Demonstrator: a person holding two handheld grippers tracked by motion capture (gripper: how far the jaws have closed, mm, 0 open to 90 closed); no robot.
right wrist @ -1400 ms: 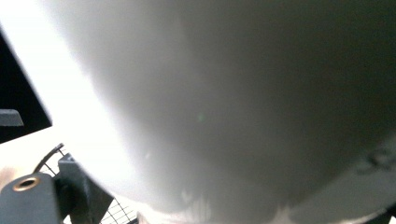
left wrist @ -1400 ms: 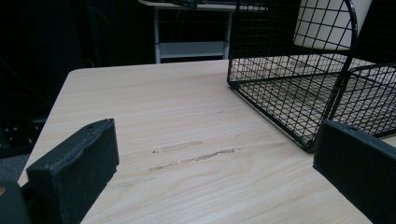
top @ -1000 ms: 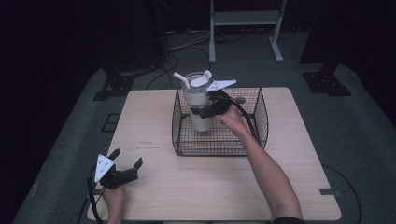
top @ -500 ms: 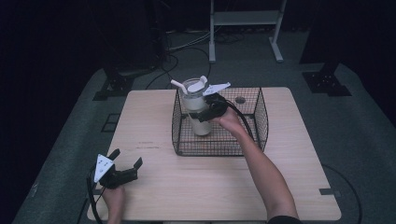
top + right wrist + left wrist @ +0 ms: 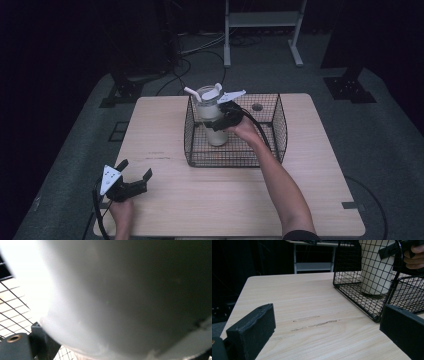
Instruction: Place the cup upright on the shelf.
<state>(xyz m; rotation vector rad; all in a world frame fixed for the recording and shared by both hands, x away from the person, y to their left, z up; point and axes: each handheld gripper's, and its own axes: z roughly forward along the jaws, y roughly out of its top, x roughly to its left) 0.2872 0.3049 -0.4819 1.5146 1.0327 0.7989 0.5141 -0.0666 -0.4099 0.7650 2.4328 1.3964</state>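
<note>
Scene: I am looking down on a pale wooden surface point(image 5: 220, 195) with a black wire basket point(image 5: 280, 125) sitting on its far half, dark floor all around.

Right gripper: I am holding my right gripper point(image 5: 226, 119) inside the basket, its jaws clamping the side of a cream tumbler point(image 5: 212, 125). In the right gripper view the tumbler's point(image 5: 120, 295) wall is pressing right up against the lens, blurred, with basket mesh point(image 5: 12, 307) showing at the left edge.

Tumbler: it is standing upright in the basket's left part, topped by a clear lid point(image 5: 207, 93) with a white straw point(image 5: 192, 93) slanting out to the left. From the left gripper view its base point(image 5: 373, 272) is looking close to the basket floor; I cannot tell whether it is touching.

Left gripper: I am resting my left gripper point(image 5: 134, 176) near the front left corner of the surface, well apart from the basket, its jaws standing wide apart around nothing. In its own view the two black pads point(image 5: 253, 330) are framing bare wood, with the basket point(image 5: 362, 300) ahead to the right.

Right hand: my fingers point(image 5: 414, 257) are wrapping the gripper handle beside the tumbler.

Background: a grey metal stand point(image 5: 262, 22) is standing on the floor beyond the surface, with cables point(image 5: 200, 50) trailing nearby.
</note>
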